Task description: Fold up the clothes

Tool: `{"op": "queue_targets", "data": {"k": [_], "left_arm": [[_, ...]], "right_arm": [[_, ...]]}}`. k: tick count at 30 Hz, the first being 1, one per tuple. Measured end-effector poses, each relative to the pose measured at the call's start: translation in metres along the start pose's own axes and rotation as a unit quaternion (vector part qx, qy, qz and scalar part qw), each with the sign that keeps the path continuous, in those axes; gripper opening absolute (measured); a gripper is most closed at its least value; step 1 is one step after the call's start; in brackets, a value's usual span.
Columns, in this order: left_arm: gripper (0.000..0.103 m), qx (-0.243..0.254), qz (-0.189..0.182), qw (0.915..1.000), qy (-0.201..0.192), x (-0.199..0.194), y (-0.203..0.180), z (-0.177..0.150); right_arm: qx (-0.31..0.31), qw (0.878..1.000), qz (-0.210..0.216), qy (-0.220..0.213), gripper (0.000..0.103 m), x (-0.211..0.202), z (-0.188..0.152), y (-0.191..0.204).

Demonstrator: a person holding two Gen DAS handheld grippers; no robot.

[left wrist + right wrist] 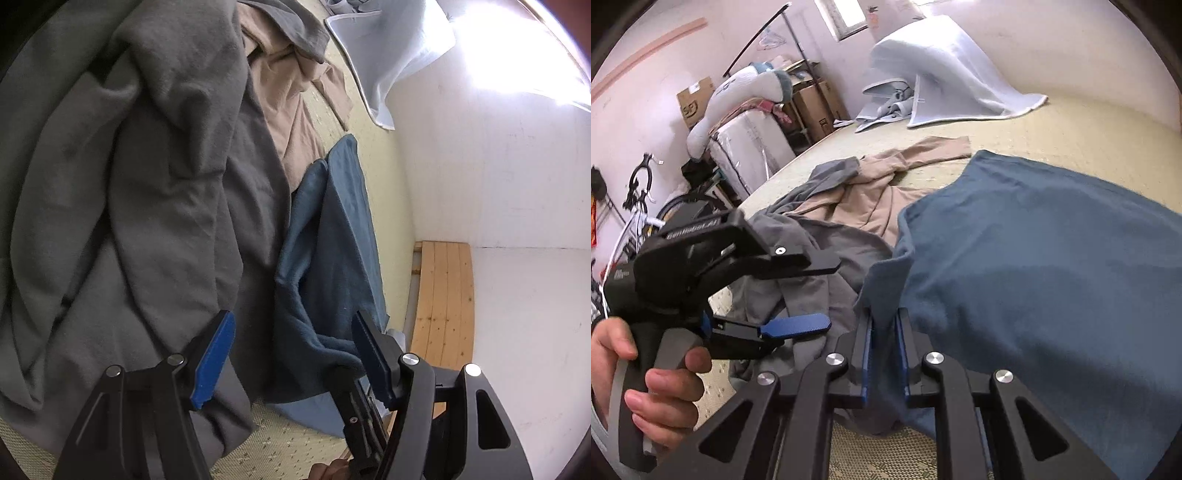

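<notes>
A dark blue garment lies spread on the bed's pale mat. My right gripper is shut on a raised fold at its near left edge. In the left wrist view the same blue garment runs away from me, bunched at the near end. My left gripper is open above the seam between it and a crumpled grey garment, pads touching nothing. The right wrist view shows the left gripper held by a hand, open over the grey garment.
A beige garment lies beyond the grey one. A light blue blanket is heaped at the bed's far end. A wooden bed frame and a white wall border the mat. Boxes and a bicycle stand off the bed.
</notes>
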State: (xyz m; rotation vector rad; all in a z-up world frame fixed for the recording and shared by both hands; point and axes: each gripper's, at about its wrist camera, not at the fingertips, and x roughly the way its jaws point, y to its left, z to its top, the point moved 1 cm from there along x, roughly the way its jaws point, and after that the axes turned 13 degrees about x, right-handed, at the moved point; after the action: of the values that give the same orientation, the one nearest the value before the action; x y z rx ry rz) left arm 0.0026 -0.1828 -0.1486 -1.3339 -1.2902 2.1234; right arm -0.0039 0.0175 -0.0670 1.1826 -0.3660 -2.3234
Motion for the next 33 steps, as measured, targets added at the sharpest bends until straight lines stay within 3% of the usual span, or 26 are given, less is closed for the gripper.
{"op": "queue_targets", "data": {"k": [8,19,23,24,25,27,30,33], "left_arm": [[0.07,0.015,-0.037,0.9992,0.004,0.012,-0.017,-0.006],[0.07,0.025,-0.003,0.9997,0.006,0.025,-0.023,-0.009],[0.068,0.028,0.008,0.9996,0.004,0.025,-0.023,-0.007],[0.059,0.029,0.011,0.9995,0.003,0.024,-0.023,-0.006],[0.052,0.028,0.019,0.9994,0.002,0.022,-0.021,-0.006],[0.023,0.026,0.029,0.9992,0.0,0.02,-0.019,-0.004],[0.01,0.022,0.045,0.9987,-0.002,0.017,-0.015,0.0],[0.007,0.029,0.041,0.9987,-0.006,0.012,-0.018,-0.002]], "right_arm": [[-0.035,0.999,0.008,0.007,0.013,0.007,-0.003,0.02],[-0.076,0.996,0.042,0.017,0.01,0.004,-0.008,0.036],[-0.101,0.995,0.018,0.01,0.013,-0.003,-0.011,0.036],[-0.107,0.994,0.01,0.009,0.013,-0.003,-0.012,0.036],[-0.117,0.993,-0.002,0.009,0.026,-0.002,-0.015,0.035],[-0.135,0.991,-0.014,0.008,0.051,-0.001,-0.022,0.034],[-0.169,0.985,-0.039,0.007,0.051,0.005,-0.033,0.037],[-0.194,0.979,-0.069,0.005,0.051,0.016,-0.038,0.039]]}}
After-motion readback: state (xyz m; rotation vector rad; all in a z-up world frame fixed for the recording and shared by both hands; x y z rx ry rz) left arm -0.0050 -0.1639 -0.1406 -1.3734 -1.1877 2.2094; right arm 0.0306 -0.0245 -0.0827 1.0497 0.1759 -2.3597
